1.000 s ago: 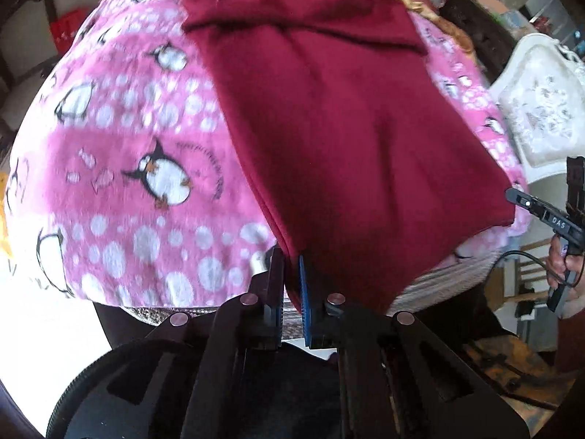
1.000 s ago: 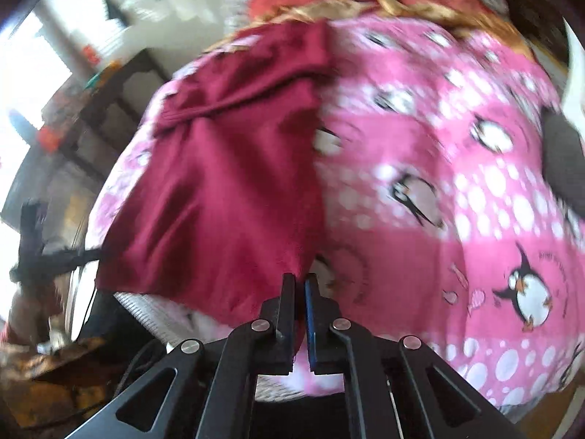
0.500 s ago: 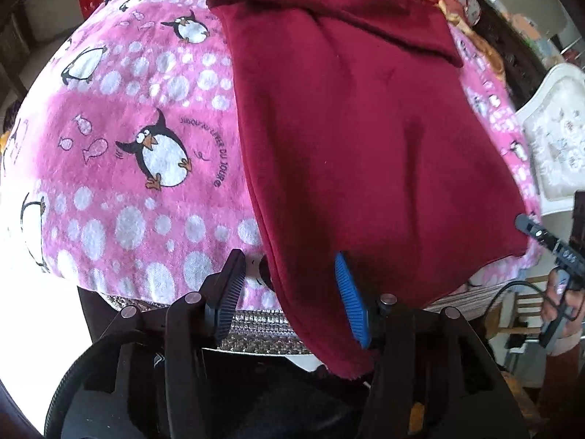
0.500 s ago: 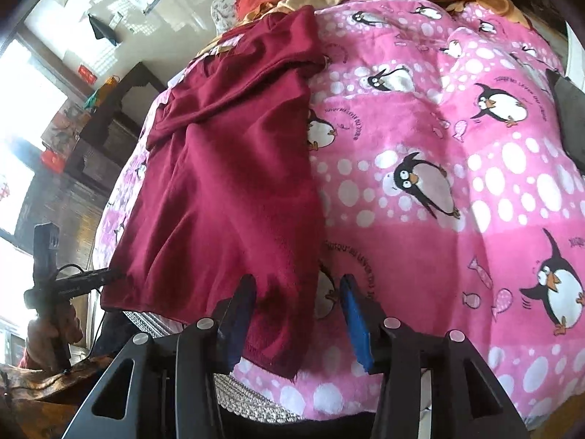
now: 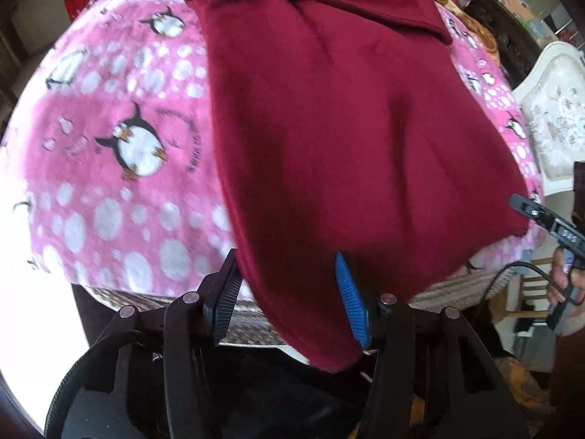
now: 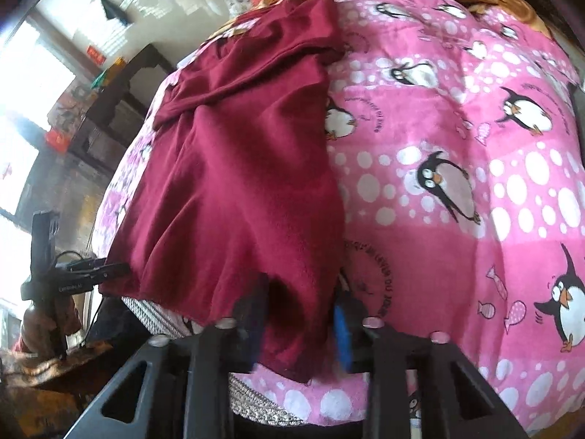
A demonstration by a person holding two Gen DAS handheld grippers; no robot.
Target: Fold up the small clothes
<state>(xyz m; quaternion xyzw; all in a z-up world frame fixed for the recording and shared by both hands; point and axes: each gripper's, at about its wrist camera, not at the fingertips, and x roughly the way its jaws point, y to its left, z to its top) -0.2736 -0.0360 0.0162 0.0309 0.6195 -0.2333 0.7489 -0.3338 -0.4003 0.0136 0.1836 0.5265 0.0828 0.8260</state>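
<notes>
Looking down past your left gripper [image 5: 289, 292], you see its jaws standing well apart, with the near corner of the dark red garment [image 5: 351, 139] hanging down between them; the cloth brushes the black left pad and lies against the blue pad [image 5: 351, 303] on the right, but nothing is pinched. That garment lies spread lengthwise on the pink penguin blanket [image 5: 109, 190], its far end folded over into a thick band, and its near hem droops over the blanket's edge. In the right wrist view the same garment [image 6: 237, 183] covers the left part of the blanket [image 6: 457, 256], and its lower corner hangs between the fingers of your right gripper [image 6: 301, 314]. Those jaws are closing, and the picture is blurred there, so you cannot tell whether the pads already press the fabric; a gap beside the blue pad [image 6: 343, 333] suggests they do not. Your right gripper also shows at the right edge of the left wrist view [image 5: 544, 219], held in your hand [image 5: 566, 285], just off the garment's other near corner. A white patterned chair back [image 5: 548, 117] stands beyond the blanket there.
</notes>
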